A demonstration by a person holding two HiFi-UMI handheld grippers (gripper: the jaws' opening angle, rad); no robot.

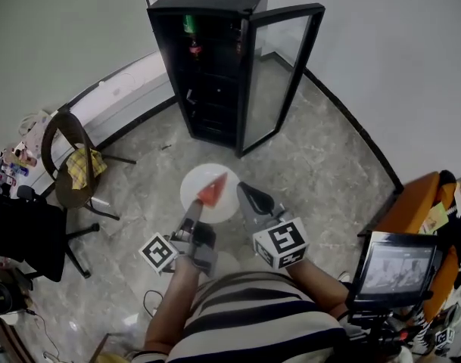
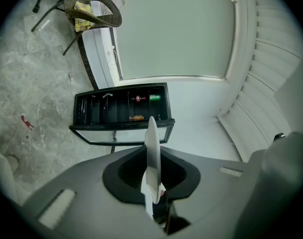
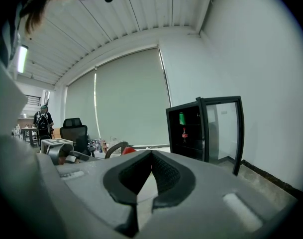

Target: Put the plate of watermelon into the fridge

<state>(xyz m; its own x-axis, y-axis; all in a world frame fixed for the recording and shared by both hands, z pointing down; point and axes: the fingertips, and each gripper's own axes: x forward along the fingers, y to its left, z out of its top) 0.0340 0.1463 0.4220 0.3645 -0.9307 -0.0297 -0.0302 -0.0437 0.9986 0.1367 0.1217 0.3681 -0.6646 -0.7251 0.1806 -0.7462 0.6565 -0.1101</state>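
A white plate (image 1: 194, 184) carries a red watermelon wedge (image 1: 212, 191) and hangs level above the floor in front of me. My left gripper (image 1: 194, 212) is shut on its near rim; in the left gripper view the plate (image 2: 152, 148) shows edge-on between the jaws of the left gripper (image 2: 153, 188). My right gripper (image 1: 245, 191) sits just right of the plate, shut with nothing in it; in its own view the right gripper (image 3: 151, 153) has its tips together. The black fridge (image 1: 215, 59) stands ahead with its glass door (image 1: 279, 74) swung open.
A green can (image 1: 189, 25) and a red bottle (image 1: 194, 48) stand on the fridge's top shelves. A wicker chair with a yellow cloth (image 1: 75, 161) and a black office chair (image 1: 26, 233) are at the left. A monitor (image 1: 393, 267) and an orange seat (image 1: 419, 203) are at the right.
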